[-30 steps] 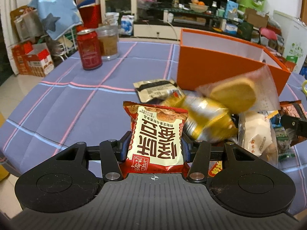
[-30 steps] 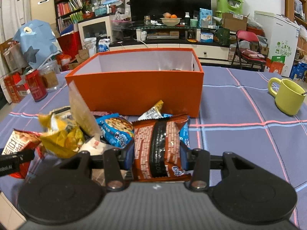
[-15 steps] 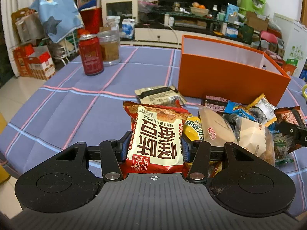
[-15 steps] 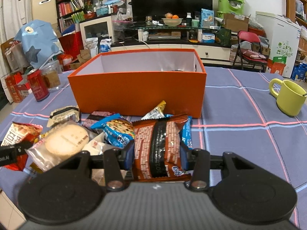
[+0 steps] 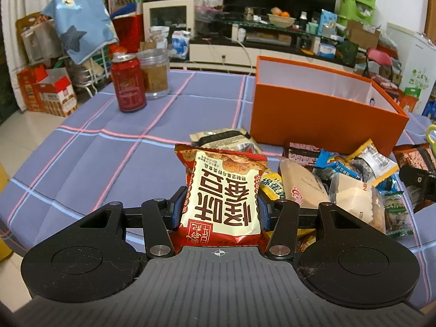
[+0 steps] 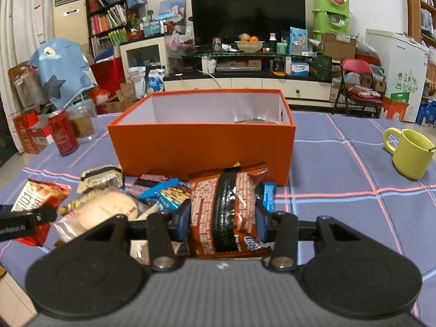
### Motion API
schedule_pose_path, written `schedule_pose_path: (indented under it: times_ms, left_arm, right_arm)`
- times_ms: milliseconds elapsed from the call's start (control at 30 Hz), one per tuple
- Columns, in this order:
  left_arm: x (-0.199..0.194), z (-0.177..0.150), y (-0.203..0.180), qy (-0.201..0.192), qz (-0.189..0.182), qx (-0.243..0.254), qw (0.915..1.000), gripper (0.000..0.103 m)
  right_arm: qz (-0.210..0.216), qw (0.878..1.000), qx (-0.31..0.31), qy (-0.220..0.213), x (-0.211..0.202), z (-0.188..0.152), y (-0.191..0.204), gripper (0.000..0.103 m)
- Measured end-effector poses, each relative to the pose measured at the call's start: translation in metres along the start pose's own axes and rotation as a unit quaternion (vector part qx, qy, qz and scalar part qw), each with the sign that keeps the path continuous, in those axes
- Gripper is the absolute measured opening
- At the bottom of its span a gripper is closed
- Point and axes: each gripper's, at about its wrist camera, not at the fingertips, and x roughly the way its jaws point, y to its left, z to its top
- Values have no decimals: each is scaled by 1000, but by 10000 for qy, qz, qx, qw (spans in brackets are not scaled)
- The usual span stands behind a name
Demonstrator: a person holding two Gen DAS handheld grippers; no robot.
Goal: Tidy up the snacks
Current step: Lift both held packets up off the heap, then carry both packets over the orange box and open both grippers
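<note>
My left gripper (image 5: 221, 208) pinches the red snack bag (image 5: 222, 196) and my right gripper (image 6: 222, 218) pinches the brown packet (image 6: 227, 212), both lifted clear of the pile for the orange box (image 6: 201, 141) just behind.

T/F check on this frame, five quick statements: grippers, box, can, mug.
1. The left gripper is shut on a red and cream snack packet. True.
2. The right gripper is open with nothing between its fingers. False: it is shut on a brown snack packet.
3. The orange box has a lid on it. False: its top is open and the pale inside shows.
4. The red can stands upright next to a clear jar. True.
5. The green mug sits inside the box. False: it stands on the tablecloth, apart from the box.
</note>
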Motion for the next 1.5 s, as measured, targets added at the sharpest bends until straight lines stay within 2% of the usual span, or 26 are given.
schedule_pose_path:
  times_ms: [800,1500]
  left_arm:
    - [3,0,-7,54,-69,85,9999,25]
    - [-4,7,-17,-73,-57,187,9998,25]
  right_arm:
    - [-139,9994,82,314,9,-2,-2,47]
    - [-49,9996,66,269,4,-1,-1,47]
